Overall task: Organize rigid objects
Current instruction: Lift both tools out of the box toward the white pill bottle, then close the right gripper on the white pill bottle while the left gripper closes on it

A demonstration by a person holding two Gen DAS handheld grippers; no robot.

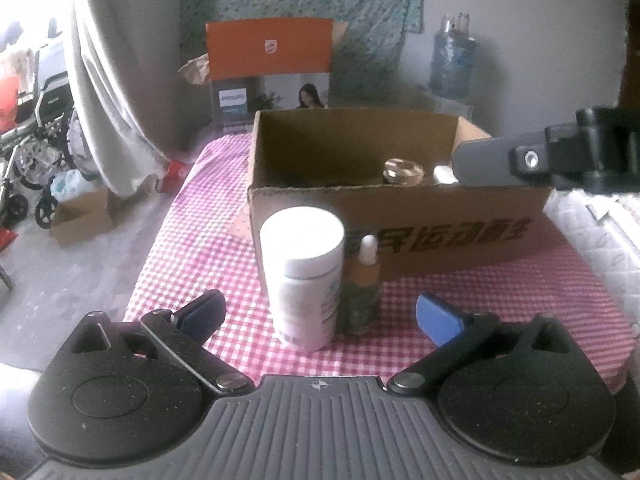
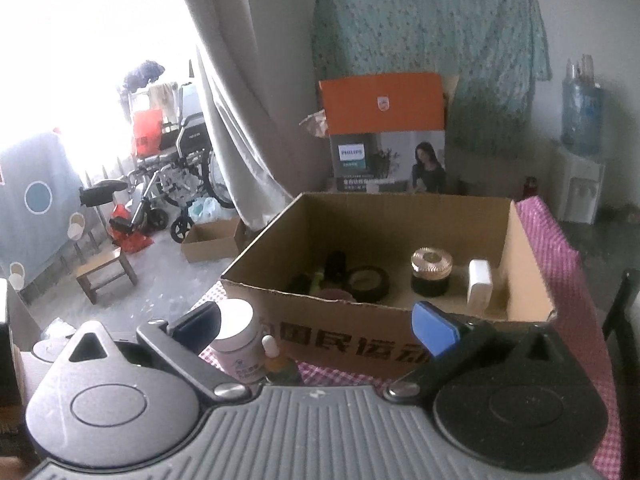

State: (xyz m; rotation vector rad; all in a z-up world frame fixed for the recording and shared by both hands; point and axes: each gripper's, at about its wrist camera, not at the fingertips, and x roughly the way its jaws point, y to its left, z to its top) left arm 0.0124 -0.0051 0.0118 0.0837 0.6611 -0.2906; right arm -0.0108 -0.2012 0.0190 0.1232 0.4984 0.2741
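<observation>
An open cardboard box (image 1: pixel 400 216) stands on the pink checked tablecloth (image 1: pixel 192 216). In front of it stand a white capped bottle (image 1: pixel 304 276) and a small amber dropper bottle (image 1: pixel 362 284), side by side. My left gripper (image 1: pixel 320 312) is open, its blue pads flanking both bottles without touching them. My right gripper (image 2: pixel 316 324) is open and empty, held over the box's near wall (image 2: pixel 360 340). Inside the box sit a black tape roll (image 2: pixel 368 282), a gold-lidded jar (image 2: pixel 432 272) and a white case (image 2: pixel 479 284). The right gripper's finger (image 1: pixel 500 160) shows at the box's right rim.
An orange and grey appliance carton (image 1: pixel 272 72) stands behind the box. A grey curtain (image 1: pixel 116 92), a wheelchair (image 2: pixel 176 184), a wooden stool (image 2: pixel 106 274) and a small floor box (image 2: pixel 212 240) lie to the left. A water dispenser (image 2: pixel 580 140) is at the back right.
</observation>
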